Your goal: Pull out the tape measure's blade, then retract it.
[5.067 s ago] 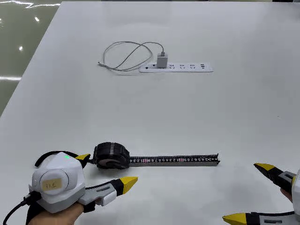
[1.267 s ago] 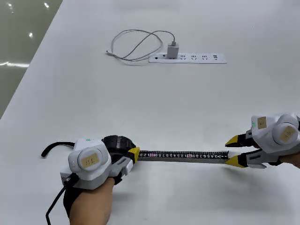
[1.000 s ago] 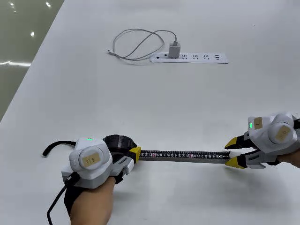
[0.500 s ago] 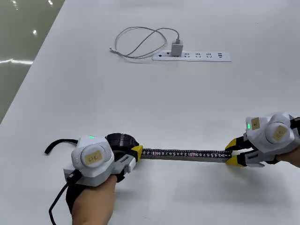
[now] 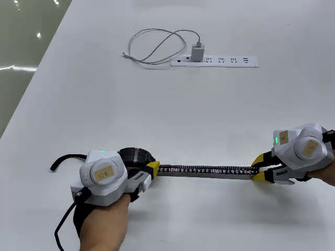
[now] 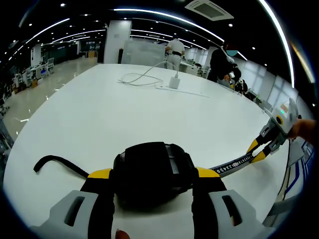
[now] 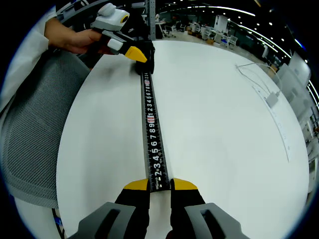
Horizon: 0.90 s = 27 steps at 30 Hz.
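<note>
Left gripper [image 6: 153, 174]: the fingers [image 6: 99, 174] are spread wide and clenched on the black tape measure [image 5: 134, 157], one yellow tip pressed to each side of its body. The tape measure rests on the white table [image 5: 183, 115] at the near left, with its black strap [image 5: 65, 158] trailing off to the left. The blade [image 5: 207, 170] is drawn out and runs rightward along the table surface, numbered face up. Right gripper [image 7: 159, 185]: the fingers [image 7: 184, 184] are nearly closed and pinch the free end of the blade between the yellow tips at the near right. At the far side of the table, well apart from both grippers, lies a white power strip [image 5: 220, 61] with a charger [image 5: 197, 53] plugged in and a looped cable [image 5: 152, 47].
</note>
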{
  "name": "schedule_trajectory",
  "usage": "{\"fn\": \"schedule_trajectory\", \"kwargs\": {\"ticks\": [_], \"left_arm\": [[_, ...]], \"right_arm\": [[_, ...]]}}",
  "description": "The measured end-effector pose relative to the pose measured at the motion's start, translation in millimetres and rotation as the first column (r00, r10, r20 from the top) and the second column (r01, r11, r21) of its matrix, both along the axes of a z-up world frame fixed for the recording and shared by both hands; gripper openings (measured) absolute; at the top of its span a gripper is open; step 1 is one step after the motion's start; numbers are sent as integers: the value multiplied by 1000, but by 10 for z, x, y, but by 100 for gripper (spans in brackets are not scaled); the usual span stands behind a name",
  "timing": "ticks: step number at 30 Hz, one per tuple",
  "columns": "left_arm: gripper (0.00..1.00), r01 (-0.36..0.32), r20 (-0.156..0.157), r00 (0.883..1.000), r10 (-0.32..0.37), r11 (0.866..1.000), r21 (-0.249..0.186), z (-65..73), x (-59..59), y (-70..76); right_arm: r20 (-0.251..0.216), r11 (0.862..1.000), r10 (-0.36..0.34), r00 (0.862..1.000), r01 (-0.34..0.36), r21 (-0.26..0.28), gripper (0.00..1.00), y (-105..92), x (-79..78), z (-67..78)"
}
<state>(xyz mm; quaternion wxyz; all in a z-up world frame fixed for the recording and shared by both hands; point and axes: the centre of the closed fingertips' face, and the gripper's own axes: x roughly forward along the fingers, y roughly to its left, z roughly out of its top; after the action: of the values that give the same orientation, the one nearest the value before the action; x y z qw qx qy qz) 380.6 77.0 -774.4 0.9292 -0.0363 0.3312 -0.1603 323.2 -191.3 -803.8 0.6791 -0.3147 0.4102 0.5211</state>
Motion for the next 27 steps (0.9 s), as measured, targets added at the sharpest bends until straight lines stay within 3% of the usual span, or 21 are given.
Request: {"fn": "schedule_trajectory", "kwargs": {"ticks": [13,27], "left_arm": [[58,3,-10,1000,-3,1000,-4,-4,-1,1],[58,-2,-17,1000,2,1000,-25,0,-8,8]], "right_arm": [[-3,1000,8,1000,-8,5,11,25,-17,13],[-3,999,17,1000,-17,39,11,197,-5,72]]}}
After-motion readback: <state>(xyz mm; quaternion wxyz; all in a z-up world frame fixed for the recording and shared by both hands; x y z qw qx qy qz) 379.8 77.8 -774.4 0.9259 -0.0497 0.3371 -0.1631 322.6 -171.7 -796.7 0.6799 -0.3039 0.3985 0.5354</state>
